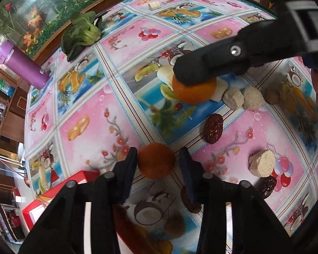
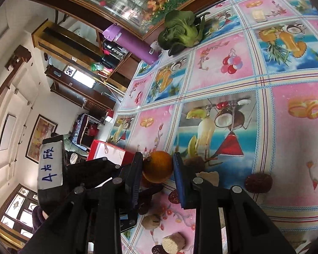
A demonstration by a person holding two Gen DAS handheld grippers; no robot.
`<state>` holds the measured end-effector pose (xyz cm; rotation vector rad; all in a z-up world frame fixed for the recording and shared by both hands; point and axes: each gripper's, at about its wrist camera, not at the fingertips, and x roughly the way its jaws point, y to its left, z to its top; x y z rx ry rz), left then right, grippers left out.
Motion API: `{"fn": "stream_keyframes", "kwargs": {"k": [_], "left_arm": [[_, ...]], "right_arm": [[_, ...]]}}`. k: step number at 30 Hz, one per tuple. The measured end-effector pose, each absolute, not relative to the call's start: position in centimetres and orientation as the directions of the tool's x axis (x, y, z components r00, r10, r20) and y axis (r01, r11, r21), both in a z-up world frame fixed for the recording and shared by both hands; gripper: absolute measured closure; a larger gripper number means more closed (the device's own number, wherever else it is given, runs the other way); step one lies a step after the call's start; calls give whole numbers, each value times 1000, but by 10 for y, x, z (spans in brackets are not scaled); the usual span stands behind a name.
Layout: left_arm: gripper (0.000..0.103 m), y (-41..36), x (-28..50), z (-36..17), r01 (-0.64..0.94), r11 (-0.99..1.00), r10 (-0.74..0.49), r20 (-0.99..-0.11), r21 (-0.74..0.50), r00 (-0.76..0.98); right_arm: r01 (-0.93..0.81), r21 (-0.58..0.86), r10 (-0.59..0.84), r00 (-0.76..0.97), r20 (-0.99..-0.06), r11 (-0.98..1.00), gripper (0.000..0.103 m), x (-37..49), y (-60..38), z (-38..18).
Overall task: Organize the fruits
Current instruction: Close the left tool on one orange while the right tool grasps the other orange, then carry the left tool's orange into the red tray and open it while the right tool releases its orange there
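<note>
In the left wrist view a dull brown-orange round fruit (image 1: 156, 160) sits on the patterned tablecloth (image 1: 91, 105) between the fingers of my left gripper (image 1: 158, 163). The left finger touches it and a thin strip of cloth shows at the right pad, so the gripper is open around it. Farther off, a bright orange (image 1: 193, 93) lies under a black finger (image 1: 201, 67) of the right gripper. In the right wrist view my right gripper (image 2: 158, 169) is shut on that orange (image 2: 158, 166), both pads pressing its sides.
Wrinkled dark dates (image 1: 213, 128) (image 1: 267, 187) (image 2: 258, 183), beige cylinder pieces (image 1: 233, 98) (image 1: 261, 163) (image 2: 173, 242) and a fuzzy brown fruit (image 1: 173, 224) are scattered nearby. A leafy green (image 1: 80, 35), a purple bottle (image 1: 23, 63) and a red box (image 1: 59, 192) stand along the table's far edge.
</note>
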<state>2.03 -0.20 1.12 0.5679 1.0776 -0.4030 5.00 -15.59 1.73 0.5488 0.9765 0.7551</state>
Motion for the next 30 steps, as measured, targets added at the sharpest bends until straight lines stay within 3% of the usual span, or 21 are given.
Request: {"fn": "stream_keyframes", "kwargs": {"k": [8,14,19,26,30], "left_arm": [[68,12,18,18,501,849,-88,-890,168,447],[68,60,-28,73,320,944,-140,-781,80,609],[68,118,-91,100,94,993,-17,-703,71,711],[68,174,-131,59,-101,992,123,-758,75,641],[68,188,-140,37,-165,982,175,-777,94,605]], "right_arm": [[-339,685,761,367,-535,645,76,47,-152,19],[-410,638,758,394,-521,652,76,29,-134,29],[-465,646,796,346,-496,605,76,-7,-88,31],[-592,608,834,226,-504,528,76,-63,7,38],[-625,527,782,235,-577,576,76,-78,43,32]]}}
